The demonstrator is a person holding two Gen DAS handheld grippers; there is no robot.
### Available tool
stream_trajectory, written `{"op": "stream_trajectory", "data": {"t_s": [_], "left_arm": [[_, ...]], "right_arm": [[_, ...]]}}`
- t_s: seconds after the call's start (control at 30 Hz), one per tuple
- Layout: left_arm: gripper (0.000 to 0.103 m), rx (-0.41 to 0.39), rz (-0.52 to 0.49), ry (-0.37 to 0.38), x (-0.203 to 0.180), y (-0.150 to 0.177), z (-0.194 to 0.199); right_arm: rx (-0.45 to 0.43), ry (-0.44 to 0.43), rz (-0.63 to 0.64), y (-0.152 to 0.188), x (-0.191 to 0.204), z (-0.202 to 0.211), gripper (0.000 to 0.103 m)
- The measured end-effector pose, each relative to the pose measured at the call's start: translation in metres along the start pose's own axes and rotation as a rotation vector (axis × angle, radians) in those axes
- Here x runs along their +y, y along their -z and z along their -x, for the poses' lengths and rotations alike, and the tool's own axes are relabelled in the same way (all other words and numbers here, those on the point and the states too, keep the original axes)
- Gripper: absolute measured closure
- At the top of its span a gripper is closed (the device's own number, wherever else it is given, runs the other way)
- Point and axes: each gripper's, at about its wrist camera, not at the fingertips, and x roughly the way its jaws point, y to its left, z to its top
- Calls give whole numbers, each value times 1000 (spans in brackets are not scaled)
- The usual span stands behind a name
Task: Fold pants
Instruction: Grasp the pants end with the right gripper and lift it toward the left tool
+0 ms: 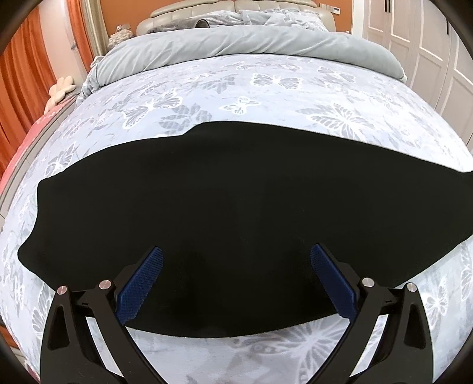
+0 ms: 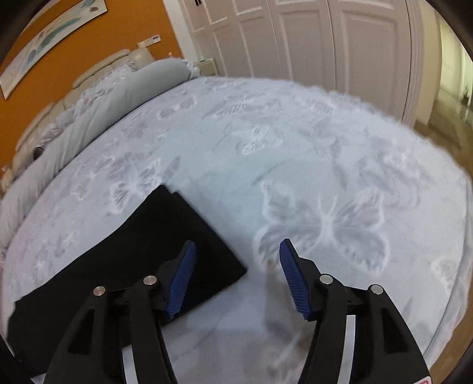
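Black pants (image 1: 224, 212) lying flat across bed (image 1: 266, 97), stretching side to side over butterfly cover. Left gripper (image 1: 236, 265) hovering over pants' near edge, fingers (image 1: 142, 286) standing spread, nothing between them. Right gripper (image 2: 238, 265) hanging at pants' (image 2: 124, 260) squared end, by near corner; fingers (image 2: 295, 280) standing apart, gripping nothing, one over black cloth, other over bare cover. Grey duvet (image 1: 236, 47) bunching beyond pants, toward headboard (image 1: 207, 7).

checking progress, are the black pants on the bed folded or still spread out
Partly folded: the black pants lie flat on the bedspread as one long band, and the end shows stacked layers.
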Motion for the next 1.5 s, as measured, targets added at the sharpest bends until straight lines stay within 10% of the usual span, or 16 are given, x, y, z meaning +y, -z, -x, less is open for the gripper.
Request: {"op": "stream_trajectory", "data": {"t_s": [0.13, 0.27, 0.77, 1.5], "left_arm": [[5, 2, 9, 1, 1, -1, 0], [5, 3, 4, -12, 1, -1, 0], [5, -13, 136, -11, 63, -7, 23], [5, 0, 255, -127, 199, 44, 48]], "right_arm": [[61, -40, -65, 10, -5, -19, 42], [63, -90, -46, 5, 19, -22, 84], [-182, -537, 223, 33, 242, 114, 85], [112, -704, 692, 223, 470, 93, 85]]}}
